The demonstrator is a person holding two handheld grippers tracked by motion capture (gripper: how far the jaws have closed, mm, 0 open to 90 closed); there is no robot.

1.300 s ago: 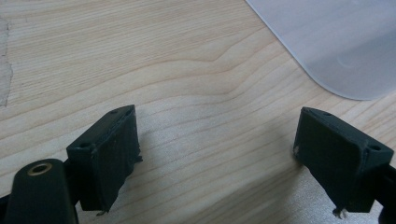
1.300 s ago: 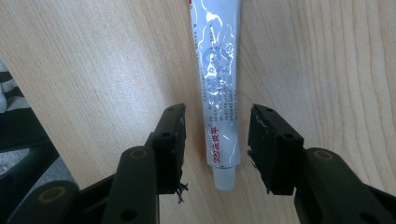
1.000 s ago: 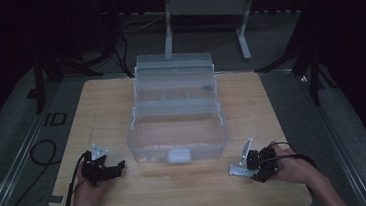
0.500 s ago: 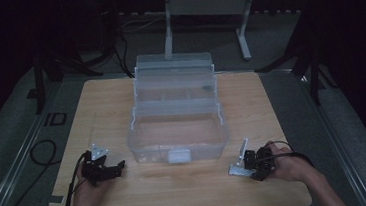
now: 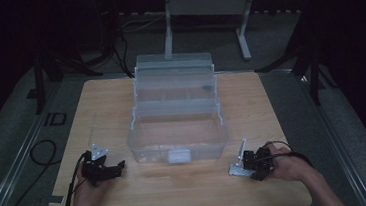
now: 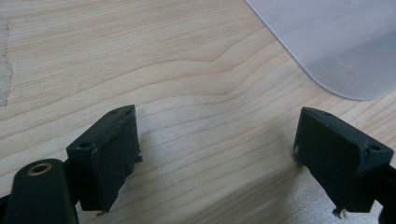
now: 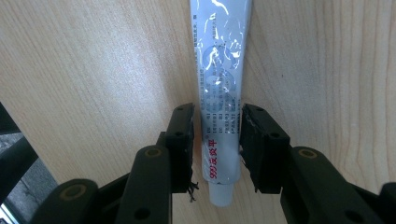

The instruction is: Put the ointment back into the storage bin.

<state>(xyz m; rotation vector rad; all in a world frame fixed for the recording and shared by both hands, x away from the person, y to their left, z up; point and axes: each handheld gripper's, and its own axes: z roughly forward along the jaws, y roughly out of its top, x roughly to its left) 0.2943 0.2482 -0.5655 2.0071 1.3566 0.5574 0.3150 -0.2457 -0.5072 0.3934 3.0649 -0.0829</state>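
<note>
1. Glue tube (image 7: 219, 107) lies flat near the table's (image 5: 120, 98) front right corner. The right gripper (image 7: 217, 140) has just been closing its jaws around the tube, the pads at or almost on its sides.
2. A squeeze too hard could crush the soft tube; a slack one lets it slide out.
3. Left gripper (image 6: 217, 154) rests spread and empty near the front left corner.
4. Clear plastic box (image 5: 178, 133) stands open mid-table; a swinging tube might clip its front wall.

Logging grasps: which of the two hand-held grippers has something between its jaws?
The right hand-held gripper: its jaws flank a silver tube lying on the table. The left hand-held gripper gapes over bare wood.
</note>
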